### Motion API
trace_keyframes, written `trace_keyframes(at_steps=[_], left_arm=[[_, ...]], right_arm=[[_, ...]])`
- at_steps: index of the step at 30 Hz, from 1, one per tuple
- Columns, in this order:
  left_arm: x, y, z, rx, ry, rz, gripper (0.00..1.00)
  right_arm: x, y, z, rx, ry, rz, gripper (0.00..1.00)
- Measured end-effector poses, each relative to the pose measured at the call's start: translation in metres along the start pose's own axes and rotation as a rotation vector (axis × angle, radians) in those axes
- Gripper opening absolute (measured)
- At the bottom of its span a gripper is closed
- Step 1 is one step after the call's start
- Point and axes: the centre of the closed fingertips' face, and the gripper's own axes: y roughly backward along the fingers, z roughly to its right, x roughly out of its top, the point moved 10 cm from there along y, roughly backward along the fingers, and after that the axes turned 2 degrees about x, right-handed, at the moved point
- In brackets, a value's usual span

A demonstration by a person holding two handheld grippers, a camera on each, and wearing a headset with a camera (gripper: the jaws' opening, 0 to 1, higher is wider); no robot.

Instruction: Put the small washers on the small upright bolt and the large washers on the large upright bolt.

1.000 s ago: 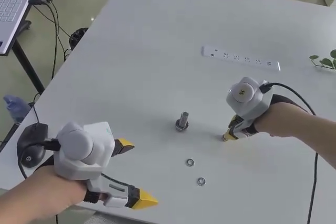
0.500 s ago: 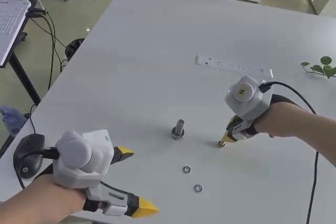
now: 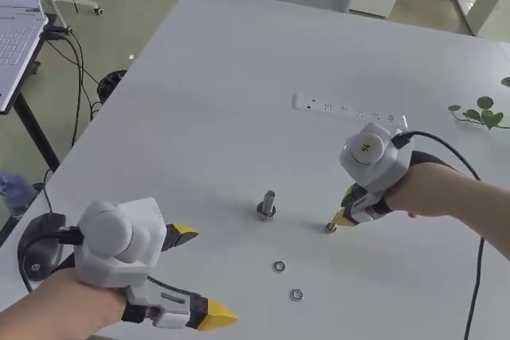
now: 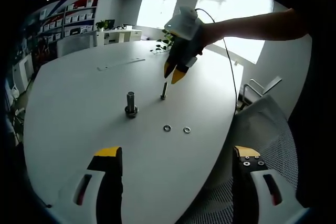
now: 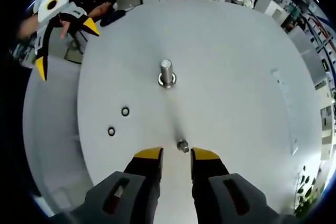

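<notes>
Right gripper (image 3: 343, 217) jaws narrowly parted, empty, tips beside small bolt (image 3: 331, 228) at middle of table (image 3: 239, 77); nudge could topple it. Left gripper (image 3: 199, 277) spread wide, empty. Washers (image 3: 279, 266) flat nearer front edge, may skid when pinched

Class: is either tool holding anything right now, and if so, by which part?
Nothing is held. The left tool is open; the right tool is open, with the small bolt standing free at its tips.

White table (image 3: 207, 101): bolts (image 3: 266, 205), washers (image 3: 279, 267), power strip (image 3: 349, 109)
</notes>
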Motion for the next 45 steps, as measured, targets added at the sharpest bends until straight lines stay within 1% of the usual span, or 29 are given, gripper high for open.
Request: trace_keyframes(at_steps=[8,12,16,25,30,34,36,42,45], left_arm=[[0.002,0.002,-0.001,0.004,-0.007,0.0,0.87],[0.001,0.001,0.001,0.002,-0.013,-0.007,0.86],[0.001,0.002,0.003,0.005,-0.011,-0.004,0.86],[0.0,0.009,-0.003,0.025,-0.01,0.001,0.86],[-0.002,0.01,-0.001,0.03,-0.016,-0.006,0.86],[-0.003,0.011,0.0,0.032,-0.011,-0.001,0.86],[-0.004,0.012,-0.001,0.034,-0.013,-0.005,0.86],[-0.004,0.012,0.001,0.034,-0.014,-0.002,0.86],[-0.004,0.012,0.001,0.033,-0.013,0.0,0.86]], right_arm=[[-0.001,0.003,-0.01,0.002,0.024,-0.004,0.22],[-0.001,0.002,-0.017,0.01,0.031,-0.008,0.22],[-0.002,0.0,-0.027,0.019,0.039,-0.005,0.22],[-0.003,-0.003,-0.043,0.034,0.05,-0.008,0.22],[-0.004,-0.006,-0.053,0.044,0.061,-0.01,0.22],[-0.004,-0.009,-0.061,0.054,0.067,-0.01,0.22],[-0.004,-0.01,-0.066,0.059,0.069,-0.008,0.22],[-0.002,-0.012,-0.08,0.07,0.089,-0.008,0.22],[-0.002,-0.013,-0.085,0.077,0.087,-0.004,0.22]])
